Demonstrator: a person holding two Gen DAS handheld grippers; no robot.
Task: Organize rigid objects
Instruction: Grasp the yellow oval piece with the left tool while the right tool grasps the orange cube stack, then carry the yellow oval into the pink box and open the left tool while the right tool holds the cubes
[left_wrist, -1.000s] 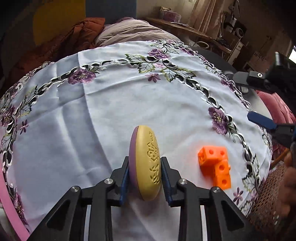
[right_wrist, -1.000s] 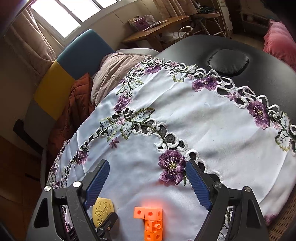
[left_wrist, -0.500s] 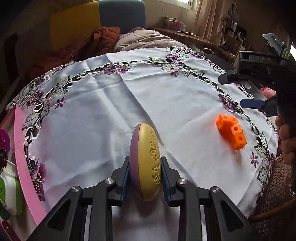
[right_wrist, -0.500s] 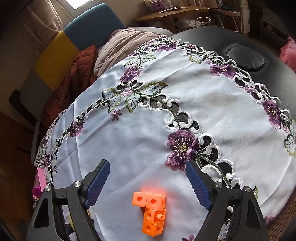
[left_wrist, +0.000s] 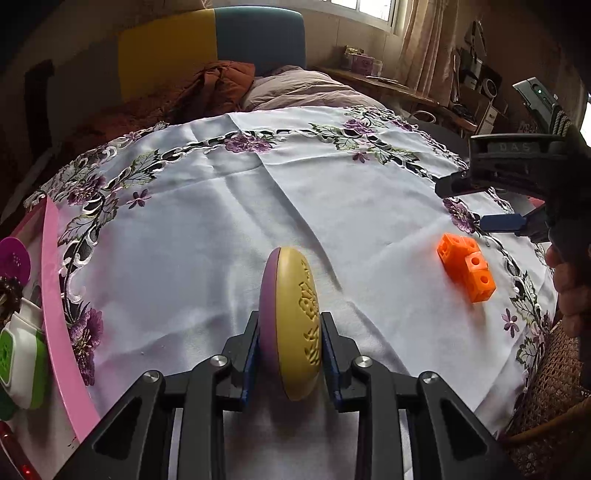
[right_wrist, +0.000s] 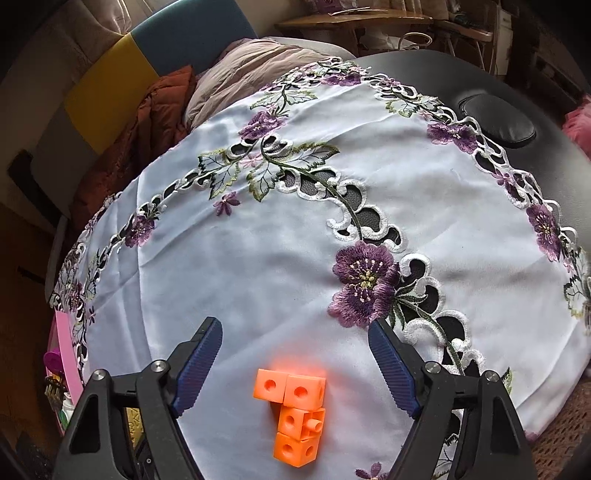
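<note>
Left hand-held gripper (left_wrist: 290, 354) is clamped tight on a flat oval disc (left_wrist: 295, 325), yellow embossed face on one side, purple on the other, held on edge above the white embroidered tablecloth (left_wrist: 229, 236). Both blue pads press the disc's faces.

Ahead of the left hand-held gripper the cloth is bare all the way to its far scalloped border (lots of free room). To its left, the pink tray rim (left_wrist: 55, 295) runs along the cloth edge, with a green-and-white piece (left_wrist: 22, 358) and a purple round piece (left_wrist: 13, 258) inside the tray. To its right, well apart from the disc, sits the orange cube cluster (left_wrist: 467, 266), near the cloth's right border.

Right hand-held gripper (right_wrist: 295, 363) hovers over that orange cube cluster (right_wrist: 293, 410), jaws spread wide with nothing gripped; they have just closed a little. The cluster lies on the cloth between and just behind the two blue pads (right_wrist: 201, 362), touching neither (gaps on both sides). It is an L-ish run of joined cubes with a peg sticking out of one.

Ahead of the right hand-held gripper: open cloth, then the cutwork flower border (right_wrist: 364, 284), then the bare black padded surface (right_wrist: 517, 92) past the cloth's far-right edge. In the left wrist view the right hand-held gripper (left_wrist: 517, 206) shows at far right above the cubes, a person's fingers (left_wrist: 570, 291) on its handle. Wicker edge (left_wrist: 546, 369) sits below the cloth's right hem.
</note>
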